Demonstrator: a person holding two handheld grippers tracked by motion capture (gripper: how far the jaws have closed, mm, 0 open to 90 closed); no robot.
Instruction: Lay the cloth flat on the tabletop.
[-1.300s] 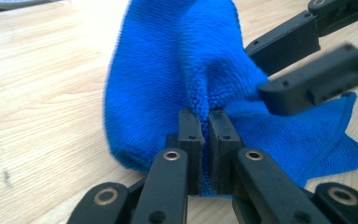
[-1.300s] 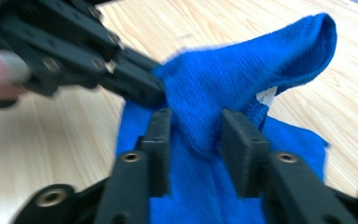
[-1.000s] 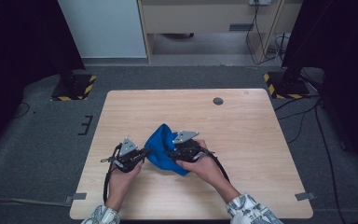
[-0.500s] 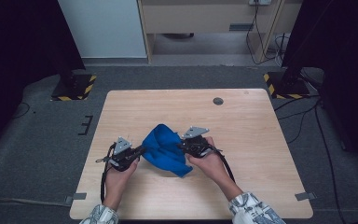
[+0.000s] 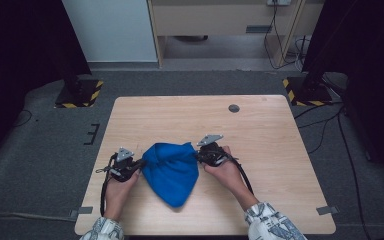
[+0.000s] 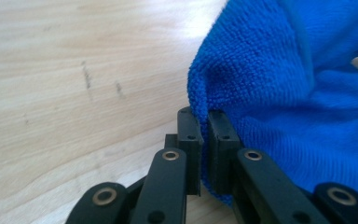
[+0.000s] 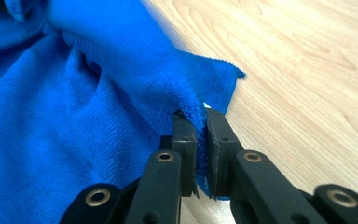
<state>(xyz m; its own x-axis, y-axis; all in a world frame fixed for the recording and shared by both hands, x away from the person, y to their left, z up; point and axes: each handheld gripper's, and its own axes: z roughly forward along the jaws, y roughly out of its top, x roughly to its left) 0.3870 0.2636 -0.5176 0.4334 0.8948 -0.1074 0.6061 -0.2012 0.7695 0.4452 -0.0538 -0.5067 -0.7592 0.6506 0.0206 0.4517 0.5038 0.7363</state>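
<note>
The high view looks forward and down from above the person's side, taking in the whole counter (image 5: 260,130) from well back. Each gripper view rides close behind its own tongs, looking along them just above the wood. All three share the blue cloth (image 5: 172,167) and the counter beside it.
</note>
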